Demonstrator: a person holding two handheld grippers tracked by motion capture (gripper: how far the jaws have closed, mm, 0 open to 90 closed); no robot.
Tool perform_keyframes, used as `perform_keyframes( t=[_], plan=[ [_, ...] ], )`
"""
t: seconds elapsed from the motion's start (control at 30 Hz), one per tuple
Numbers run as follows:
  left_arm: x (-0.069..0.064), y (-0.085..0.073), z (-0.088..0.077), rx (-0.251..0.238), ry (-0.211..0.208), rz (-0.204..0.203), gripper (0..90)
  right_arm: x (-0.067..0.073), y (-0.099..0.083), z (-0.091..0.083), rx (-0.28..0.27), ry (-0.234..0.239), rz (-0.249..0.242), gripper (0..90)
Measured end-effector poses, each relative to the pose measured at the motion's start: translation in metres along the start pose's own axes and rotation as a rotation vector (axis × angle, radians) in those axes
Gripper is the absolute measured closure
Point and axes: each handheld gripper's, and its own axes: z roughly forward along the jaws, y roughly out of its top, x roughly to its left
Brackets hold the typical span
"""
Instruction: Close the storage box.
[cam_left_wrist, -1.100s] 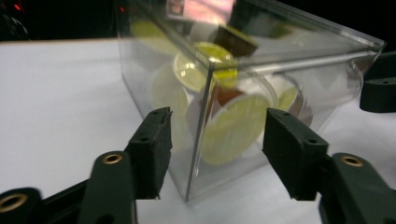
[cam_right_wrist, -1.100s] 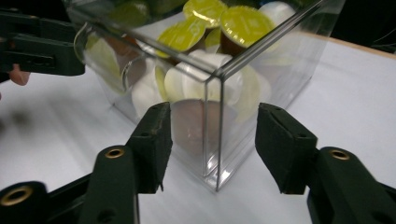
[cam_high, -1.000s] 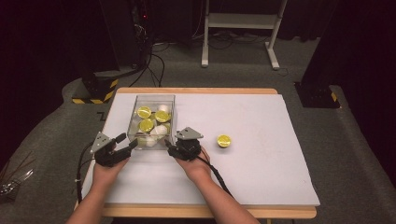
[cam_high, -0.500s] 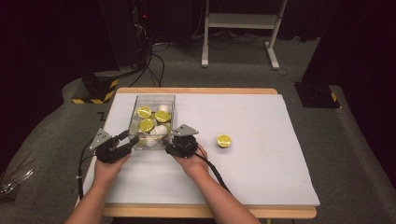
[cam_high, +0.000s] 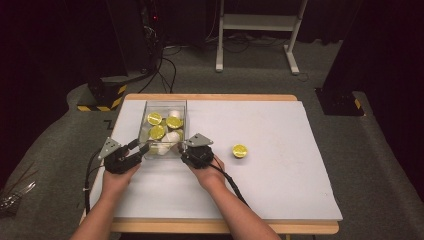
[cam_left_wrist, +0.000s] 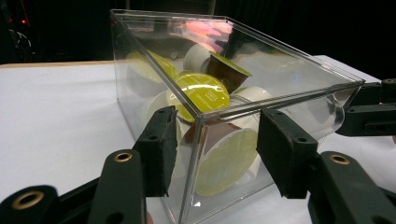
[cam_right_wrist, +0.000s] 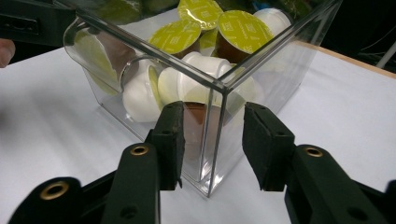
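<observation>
Lab or studio: black curtains (cam_high: 50, 45), cables (cam_high: 165, 65), equipment stand (cam_high: 257, 30).

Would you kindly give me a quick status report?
Left gripper and right gripper open, each straddling a near corner of the clear box. Box full of capsules. One loose capsule on the table, right of it.

- Left gripper (cam_high: 142, 148) moved in from just off the clear box (cam_high: 165, 106), jaws now spread astride its near left corner, one on each side.
- Right gripper (cam_high: 183, 148) eased forward likewise, jaws parted around the near right corner of the box.
- Left hand (cam_high: 117, 172) drawn slightly back toward the near edge of the counter (cam_high: 280, 190) and turned inward.
</observation>
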Motion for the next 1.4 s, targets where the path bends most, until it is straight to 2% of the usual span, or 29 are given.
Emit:
perform_keyframes(
  t=[0.33,0.6,0.87,0.9,1.03,1.2,1.33,1.4],
  plan=[
    [0.000,-0.002,-0.001,0.005,0.003,-0.003,50.9,0.000,-0.003,-0.001,-0.003,-0.009,-0.004,64.1],
    [-0.001,-0.002,-0.007,0.022,0.002,0.000,52.4,0.001,-0.002,-0.003,-0.012,0.011,0.040,59.8],
    [-0.002,-0.002,-0.022,0.027,0.006,0.005,49.6,0.002,-0.003,-0.018,-0.034,0.016,0.040,55.6],
    [-0.004,-0.004,-0.028,0.036,0.006,0.011,48.6,0.000,-0.007,-0.026,-0.033,0.013,0.048,54.2],
    [-0.006,-0.010,-0.038,0.051,0.011,0.020,48.6,-0.007,-0.015,-0.039,-0.030,-0.002,0.048,52.9],
    [-0.006,-0.030,-0.042,0.125,0.037,0.047,48.3,-0.022,-0.035,-0.060,-0.010,-0.035,0.066,51.8],
    [-0.005,-0.043,-0.040,0.192,0.054,0.073,46.3,-0.041,-0.057,-0.085,0.009,-0.079,0.087,51.0],
    [-0.006,-0.046,-0.039,0.231,0.067,0.102,45.4,-0.048,-0.067,-0.095,0.018,-0.098,0.099,50.9]
  ],
)
